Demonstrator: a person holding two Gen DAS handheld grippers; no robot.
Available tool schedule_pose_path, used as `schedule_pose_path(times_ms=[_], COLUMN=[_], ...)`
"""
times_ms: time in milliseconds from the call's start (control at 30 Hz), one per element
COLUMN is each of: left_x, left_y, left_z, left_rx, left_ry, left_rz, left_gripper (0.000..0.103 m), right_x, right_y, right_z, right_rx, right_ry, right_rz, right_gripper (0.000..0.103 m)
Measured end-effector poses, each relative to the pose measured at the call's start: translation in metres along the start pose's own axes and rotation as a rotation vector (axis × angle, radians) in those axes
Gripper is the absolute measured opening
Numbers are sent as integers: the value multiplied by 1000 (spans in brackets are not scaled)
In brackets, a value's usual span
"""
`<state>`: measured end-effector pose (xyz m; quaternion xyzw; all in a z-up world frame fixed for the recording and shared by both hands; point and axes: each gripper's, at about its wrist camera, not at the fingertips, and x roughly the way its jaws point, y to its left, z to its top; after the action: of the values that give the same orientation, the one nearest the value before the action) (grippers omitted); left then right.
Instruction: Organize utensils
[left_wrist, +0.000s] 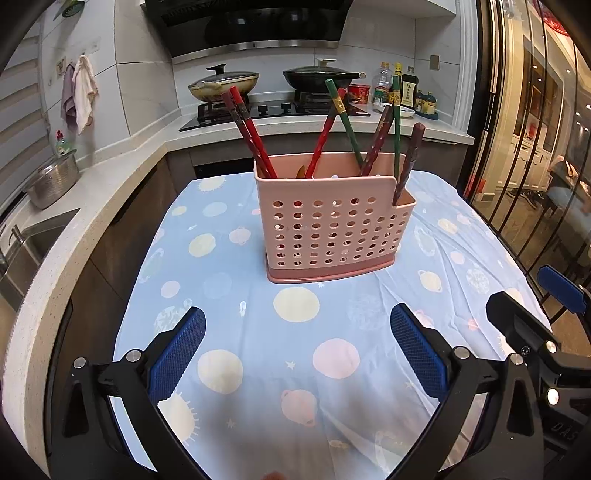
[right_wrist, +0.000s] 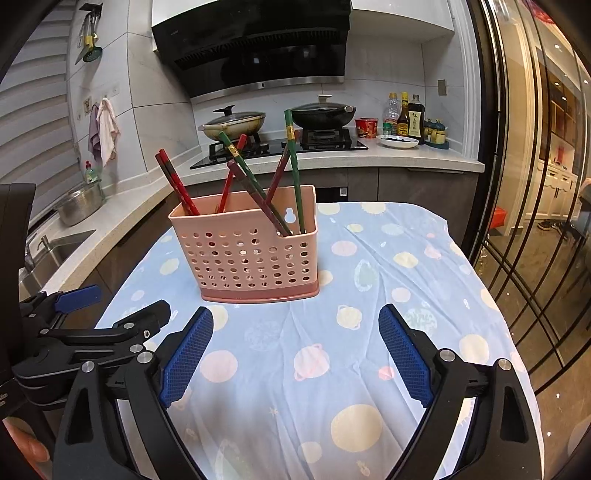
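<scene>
A pink perforated utensil holder (left_wrist: 332, 232) stands upright on the table with the blue planet-print cloth (left_wrist: 295, 350); it also shows in the right wrist view (right_wrist: 251, 258). Several red, green and dark brown chopsticks (left_wrist: 255, 140) lean inside it, some in the right end compartment (right_wrist: 295, 173). My left gripper (left_wrist: 295, 350) is open and empty, above the cloth in front of the holder. My right gripper (right_wrist: 295, 354) is open and empty, beside the left one, which shows at the left in the right wrist view (right_wrist: 110, 325).
A kitchen counter (left_wrist: 92, 192) with a sink (left_wrist: 33, 243) and a steel pot (left_wrist: 51, 181) runs along the left. Behind are a stove with two pans (left_wrist: 225, 83), bottles (left_wrist: 395, 85) and a bowl. A glass sliding door (left_wrist: 524, 147) is on the right.
</scene>
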<state>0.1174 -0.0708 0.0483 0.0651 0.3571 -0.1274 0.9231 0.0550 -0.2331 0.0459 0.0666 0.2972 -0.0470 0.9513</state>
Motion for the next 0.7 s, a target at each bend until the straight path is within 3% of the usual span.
schedule_pose_path(times_ms=[700], left_x=[-5], left_y=[-4], left_z=[-11], left_rx=[5], left_ry=[1], left_rz=[55], left_gripper=[96], right_x=[-6], right_y=[3], right_z=[-10], right_rx=[-39], right_ry=[-1], right_rz=[-17], right_gripper=[87])
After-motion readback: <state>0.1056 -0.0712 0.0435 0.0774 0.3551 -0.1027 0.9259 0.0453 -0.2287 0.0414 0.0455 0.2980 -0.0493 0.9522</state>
